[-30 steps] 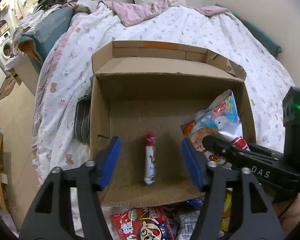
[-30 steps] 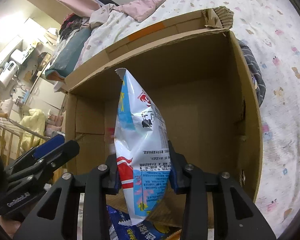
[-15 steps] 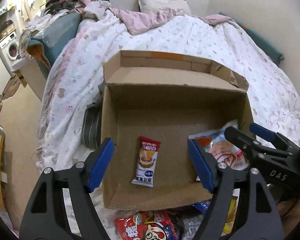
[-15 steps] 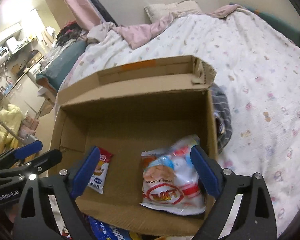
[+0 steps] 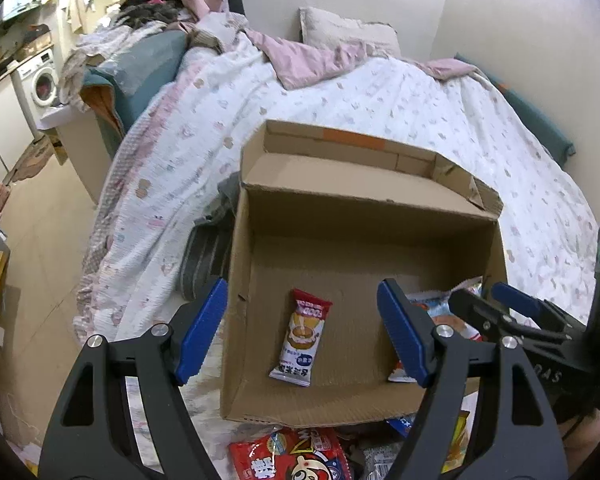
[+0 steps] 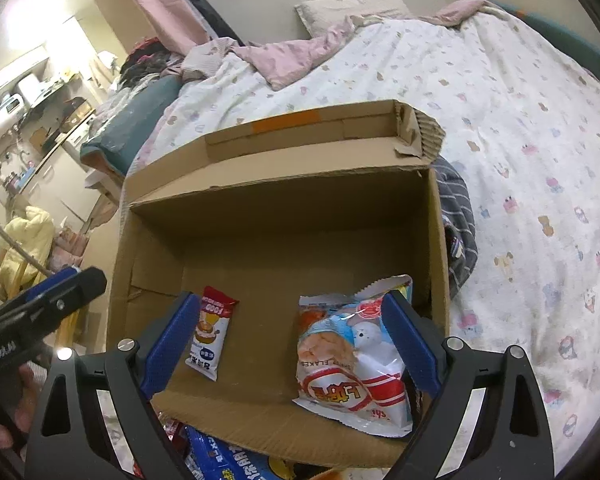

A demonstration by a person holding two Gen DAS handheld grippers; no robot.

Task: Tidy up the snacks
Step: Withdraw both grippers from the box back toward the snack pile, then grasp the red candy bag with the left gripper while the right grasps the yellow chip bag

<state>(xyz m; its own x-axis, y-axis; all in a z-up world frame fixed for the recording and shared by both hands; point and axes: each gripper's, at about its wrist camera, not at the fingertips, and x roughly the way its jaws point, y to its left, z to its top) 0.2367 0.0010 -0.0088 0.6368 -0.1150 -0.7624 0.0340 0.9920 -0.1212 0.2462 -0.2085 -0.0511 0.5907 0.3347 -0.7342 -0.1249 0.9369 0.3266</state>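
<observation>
An open cardboard box (image 5: 360,204) (image 6: 284,200) sits on the bed. A small red-and-white snack bar (image 5: 302,338) (image 6: 211,334) lies flat on the left of its floor. A larger flakes bag (image 6: 350,354) (image 5: 436,308) lies flat on the right. My left gripper (image 5: 302,332) hangs open above the bar with nothing between its blue pads. My right gripper (image 6: 292,340) stands wide open above the box's front part, over the bag but not touching it. More snack packets (image 5: 292,456) (image 6: 228,460) lie on the bed in front of the box.
A floral quilt (image 6: 520,128) covers the bed around the box, with a pink blanket (image 5: 312,60) and a pillow (image 5: 348,34) at the far end. Striped grey cloth (image 6: 458,216) lies against the box's right side. A washing machine (image 5: 40,80) and floor are to the left.
My right gripper opened and let go of the flakes bag, which now lies flat in the box. The snack bar went from on edge to flat. Both grippers drew back and up.
</observation>
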